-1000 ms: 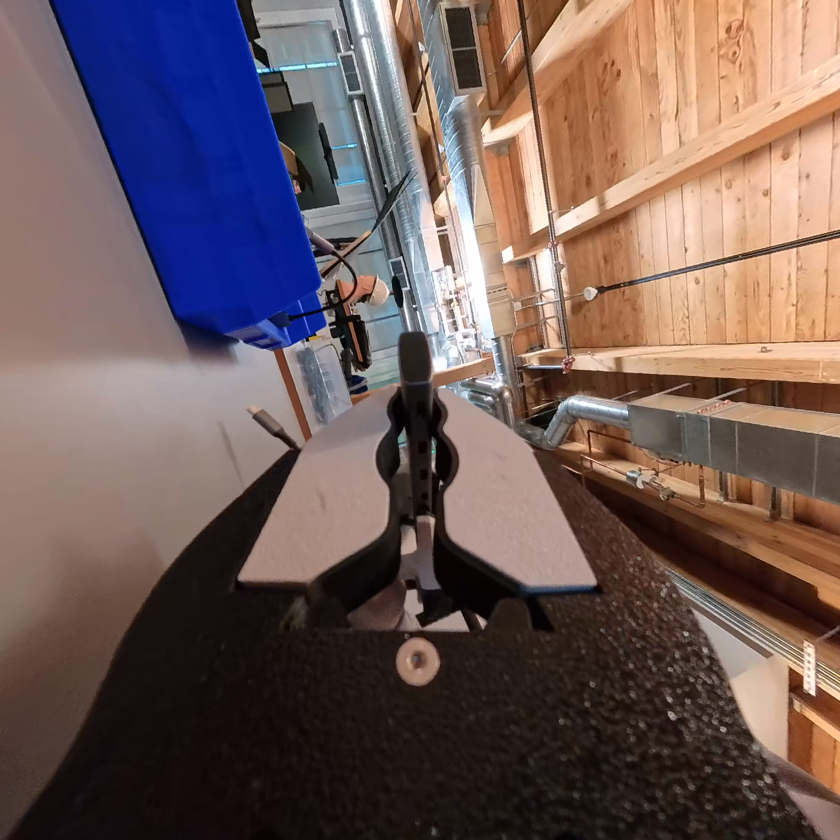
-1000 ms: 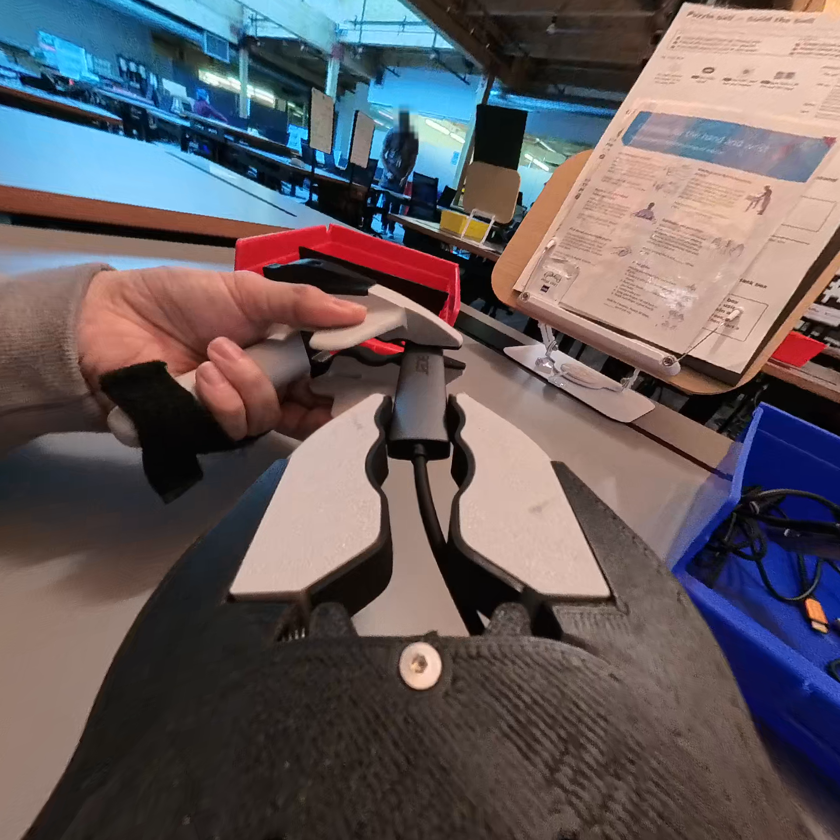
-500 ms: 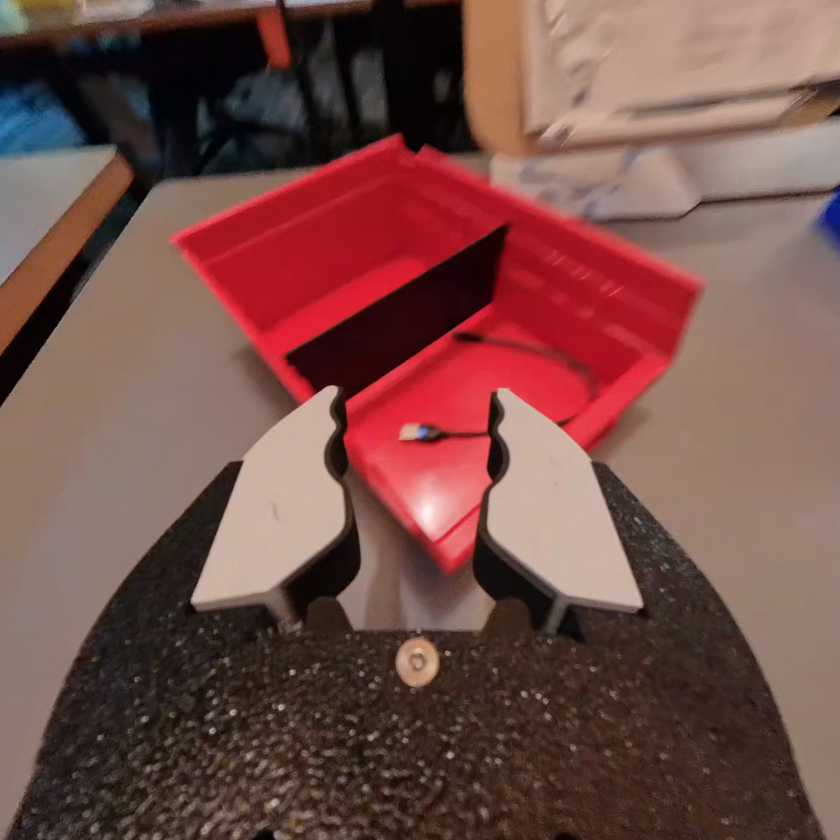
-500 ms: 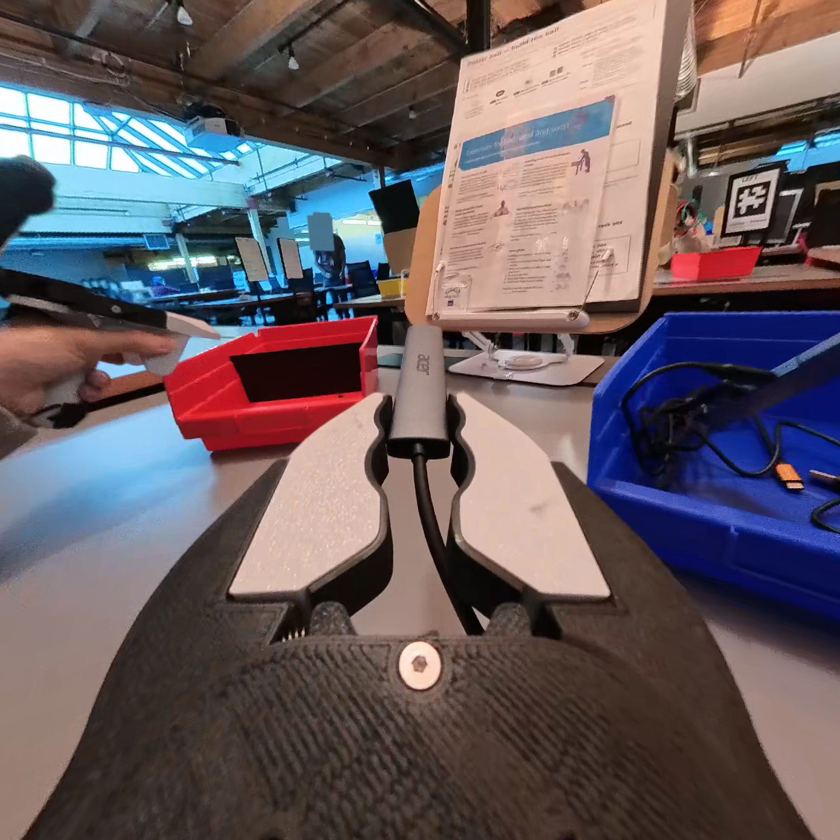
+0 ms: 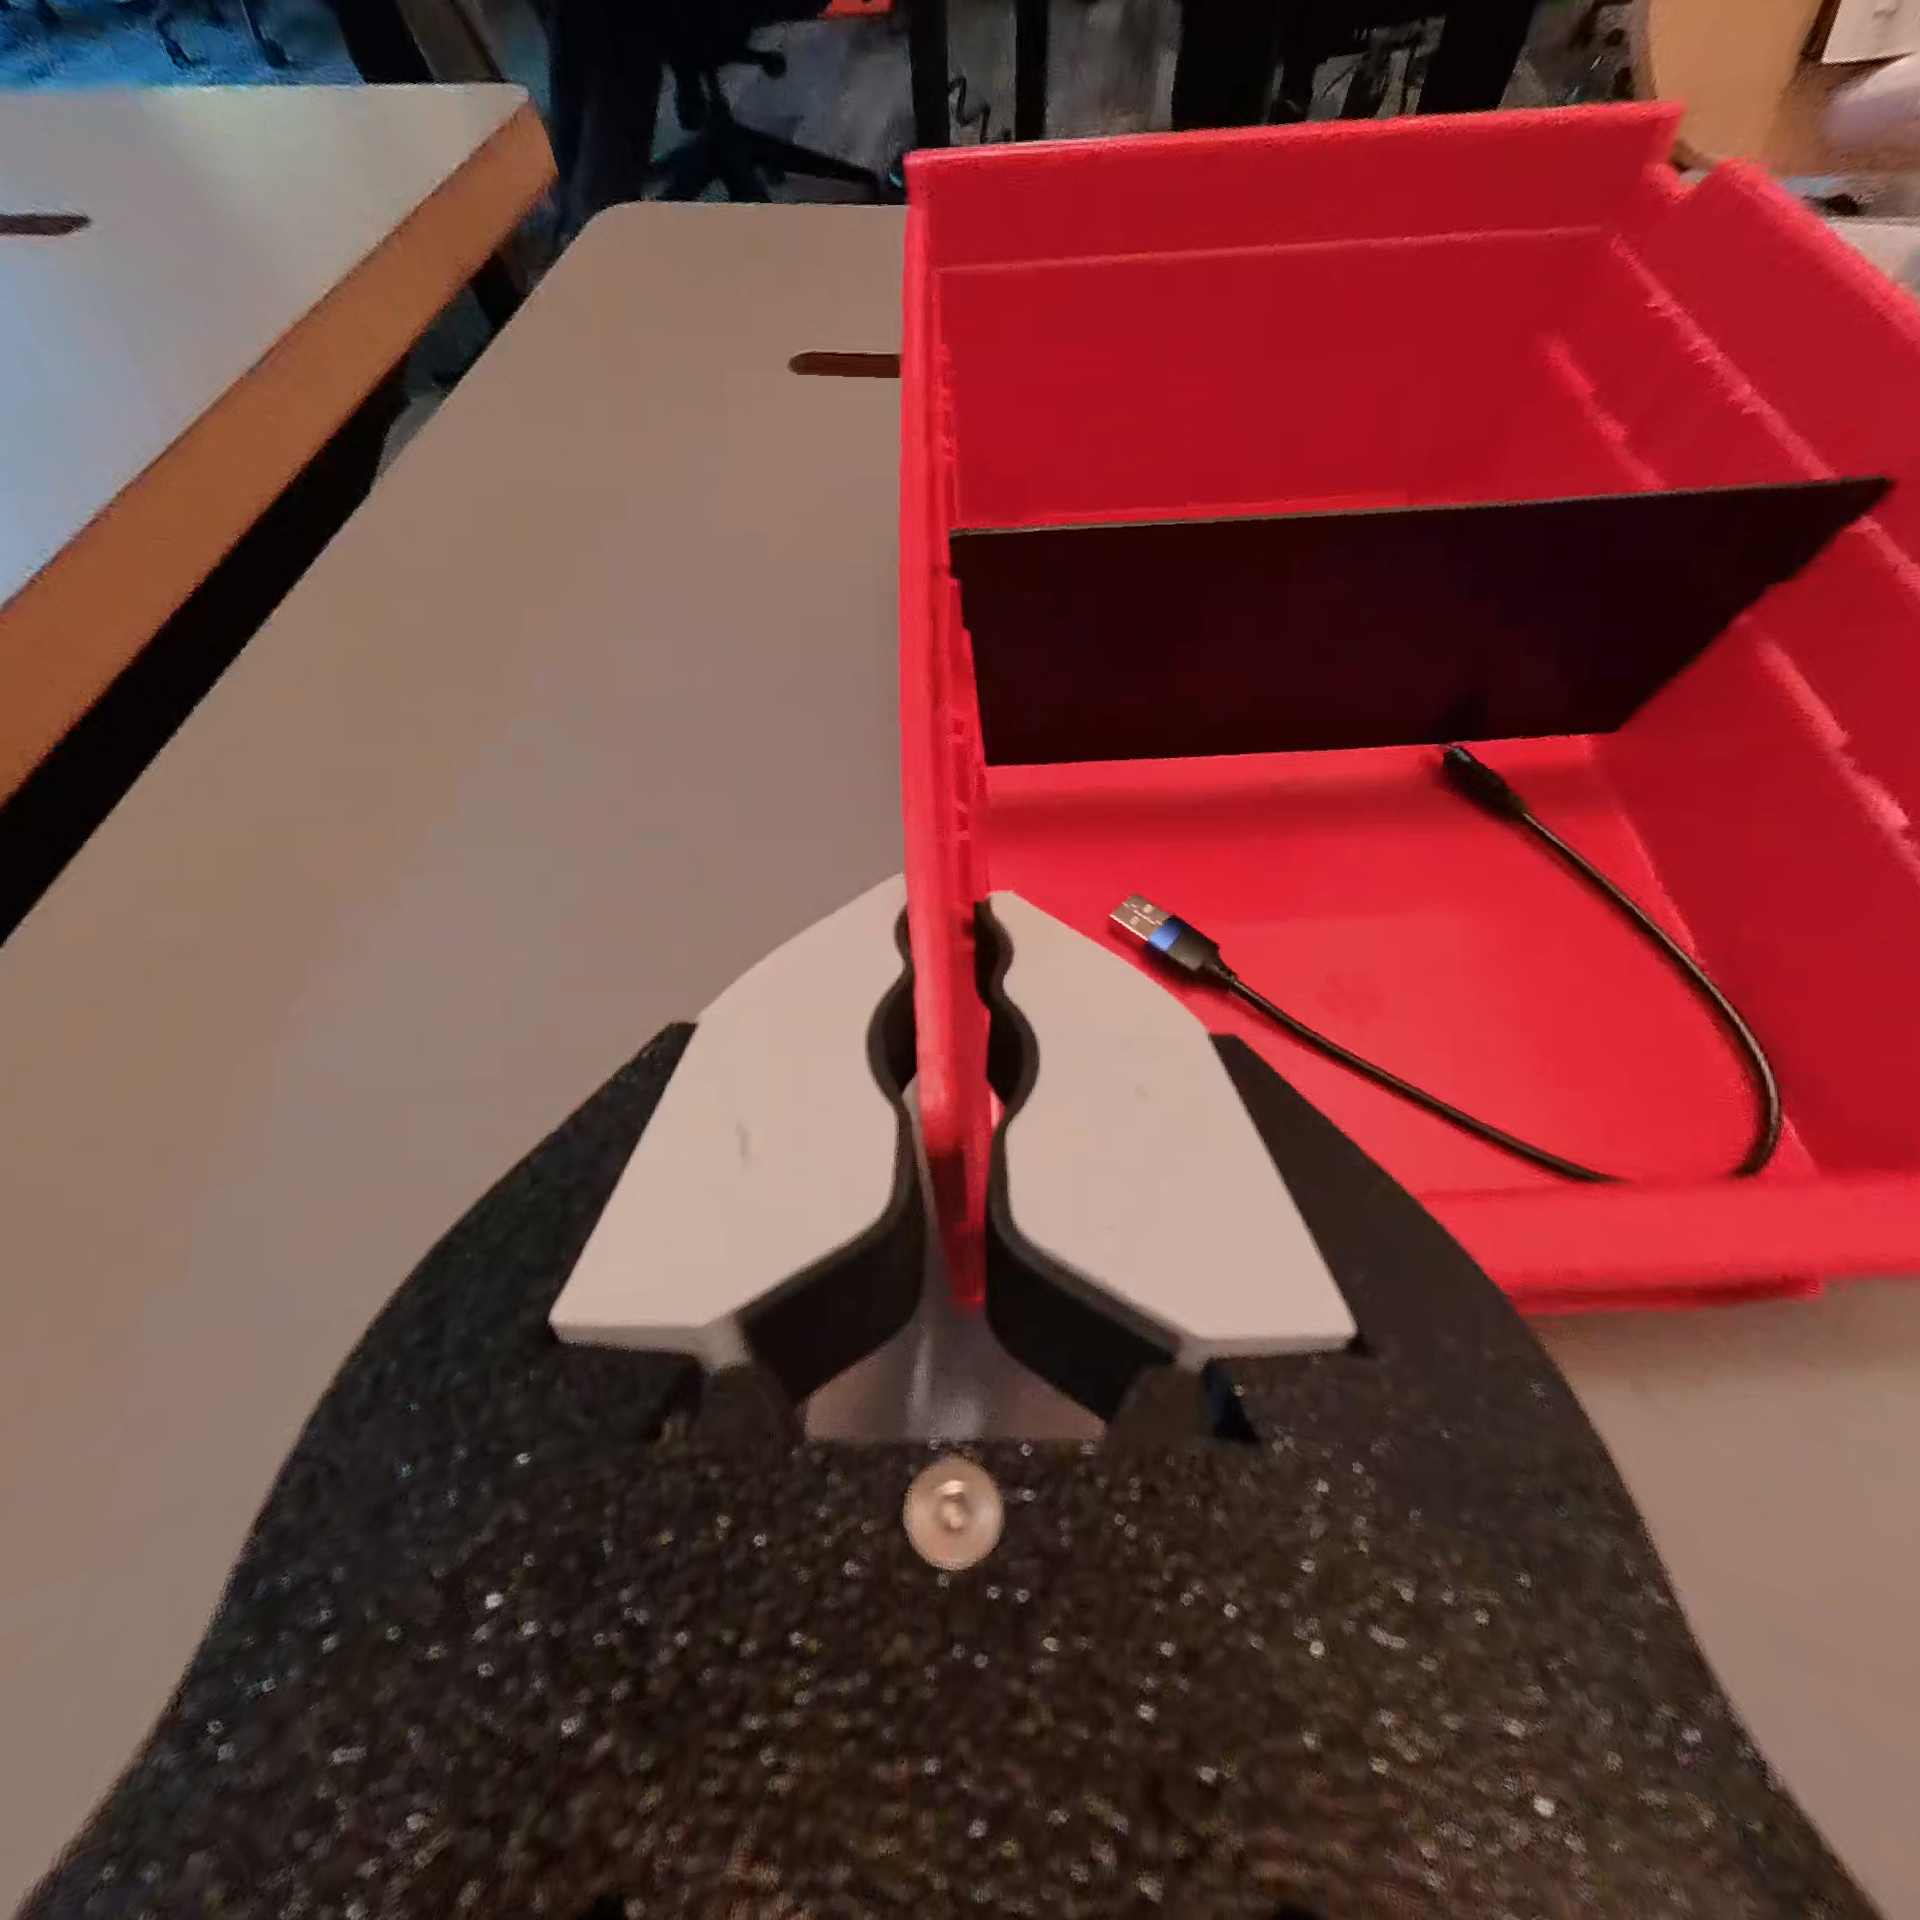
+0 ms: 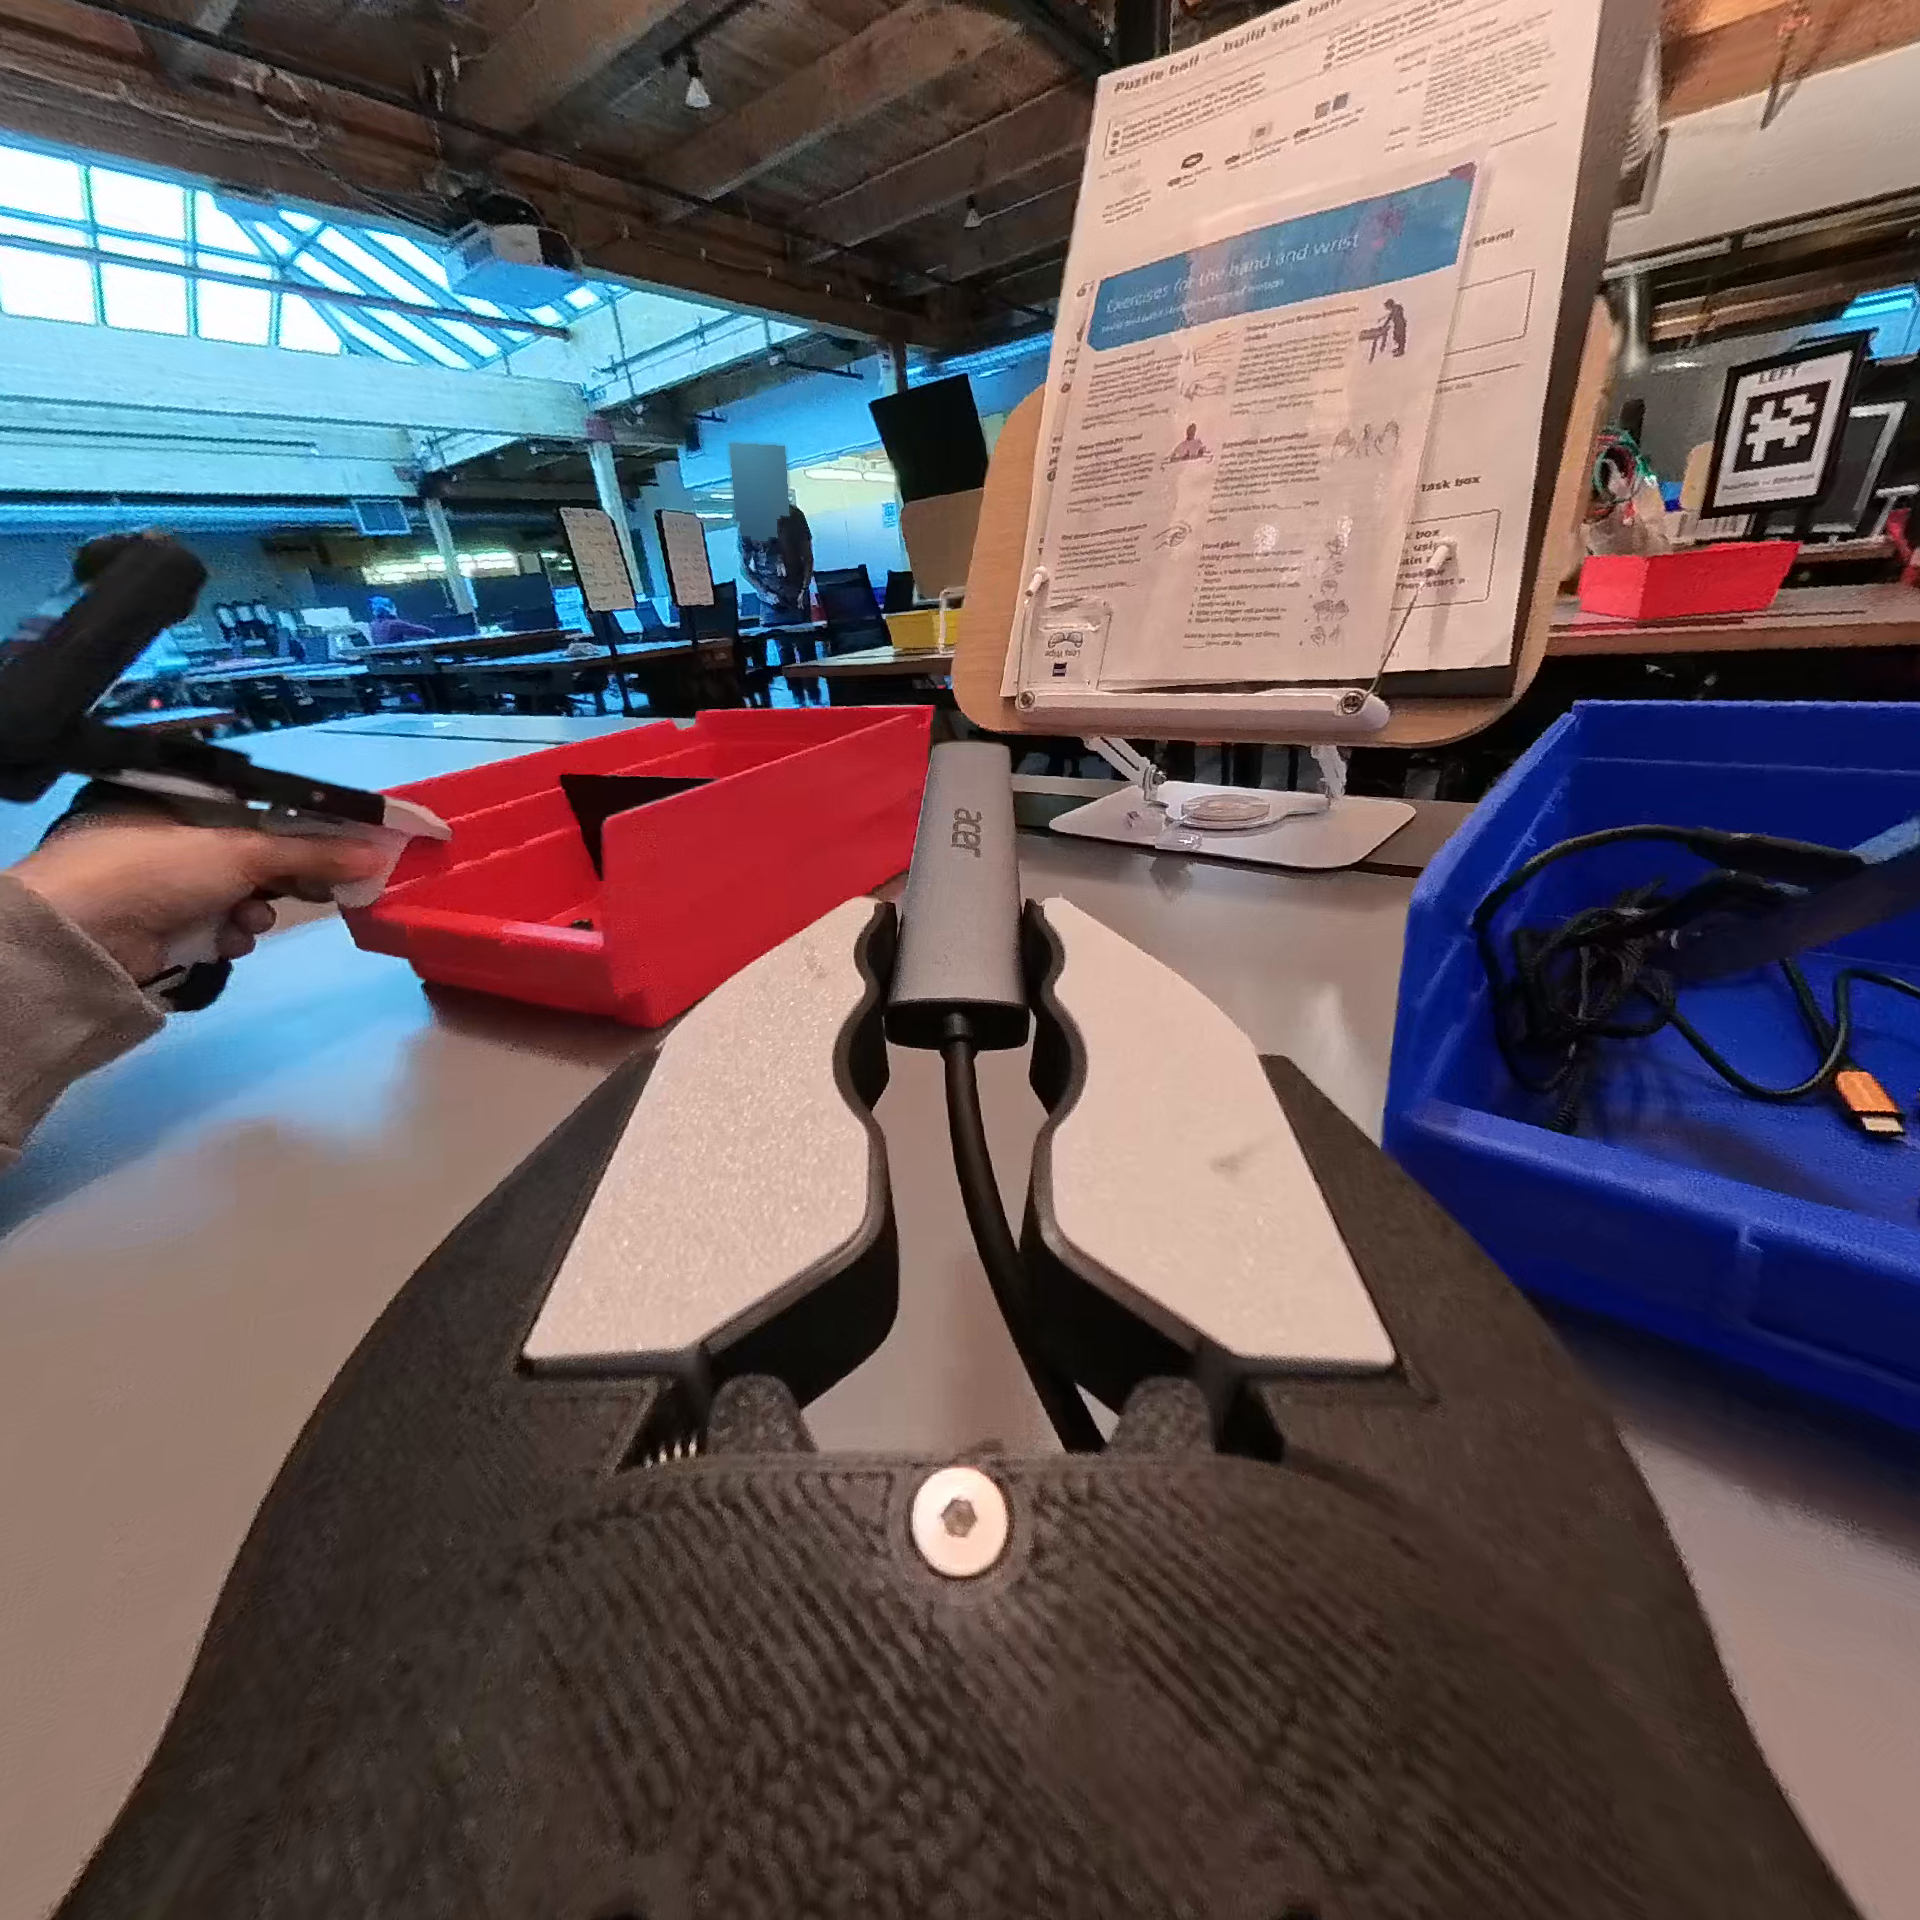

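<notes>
Left gripper (image 5: 943, 925) clamps red bin (image 5: 940, 665) wall; right gripper (image 6: 956, 914) clamps grey hub (image 6: 956, 883).

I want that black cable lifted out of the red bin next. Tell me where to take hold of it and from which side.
Grip the black cable on its straight run just behind the USB plug, coming down from above. It lies flat on the red bin floor with bare floor either side of that run, so the fingers should fit. The far end sits against the black divider, the loop near the front wall: probably tighter.
</notes>
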Tool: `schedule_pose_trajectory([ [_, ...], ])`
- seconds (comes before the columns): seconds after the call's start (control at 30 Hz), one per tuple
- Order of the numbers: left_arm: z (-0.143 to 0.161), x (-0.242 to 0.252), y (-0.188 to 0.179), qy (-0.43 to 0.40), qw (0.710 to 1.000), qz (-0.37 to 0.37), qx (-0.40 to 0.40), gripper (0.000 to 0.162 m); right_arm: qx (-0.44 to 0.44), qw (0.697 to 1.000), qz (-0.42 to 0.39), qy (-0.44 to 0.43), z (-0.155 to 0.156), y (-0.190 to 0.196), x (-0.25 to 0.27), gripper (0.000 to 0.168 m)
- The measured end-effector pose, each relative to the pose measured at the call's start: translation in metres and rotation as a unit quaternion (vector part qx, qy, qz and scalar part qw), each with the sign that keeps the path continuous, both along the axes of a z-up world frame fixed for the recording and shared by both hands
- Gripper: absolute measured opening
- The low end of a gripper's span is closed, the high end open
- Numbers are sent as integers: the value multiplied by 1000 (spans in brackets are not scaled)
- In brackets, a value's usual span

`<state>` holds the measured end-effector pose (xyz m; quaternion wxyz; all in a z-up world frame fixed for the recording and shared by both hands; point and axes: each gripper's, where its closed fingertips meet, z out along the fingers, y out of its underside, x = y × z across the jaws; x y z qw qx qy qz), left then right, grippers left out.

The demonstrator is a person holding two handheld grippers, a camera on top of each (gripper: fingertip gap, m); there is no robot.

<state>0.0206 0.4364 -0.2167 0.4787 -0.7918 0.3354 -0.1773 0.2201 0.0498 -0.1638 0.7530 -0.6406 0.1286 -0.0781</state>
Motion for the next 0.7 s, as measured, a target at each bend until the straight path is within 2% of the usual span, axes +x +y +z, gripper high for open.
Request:
schedule_pose_trajectory([
  [0.03, 0, -1, 2, -4, 1000, 0, 0, 6, 4, 1000, -4, 5, 0, -1, 2, 24],
  [0.23, 0, -10, 19, 7, 1000, 2, 9, 6, 5, 1000, 6, 14, 0, -1, 3, 24],
  [0.37, 0, -11, 22, 1, 1000, -18, 5, 20, 4, 1000, 6, 21, -1, -1, 4, 24],
  [0.4, 3, -14, 21, 5, 1000, -12, 11, 36, 8, 1000, 6, 23, 0, -1, 5, 23],
  [0.47, 21, -20, 18, 7, 999, 6, 52, 45, 11, 1000, 19, 22, 1, -1, 2, 24],
  [0.57, 69, -13, -3, -15, 990, 0, 143, 37, 8, 1000, 23, 17, 0, 0, 0, 24],
  [0.63, 77, 9, -26, -27, 991, -53, 117, 35, 6, 1000, 26, 13, 0, 0, -1, 24],
  [0.7, 60, 32, -48, -6, 993, -117, 33, 36, 3, 999, 33, 8, 0, 2, -4, 23],
])
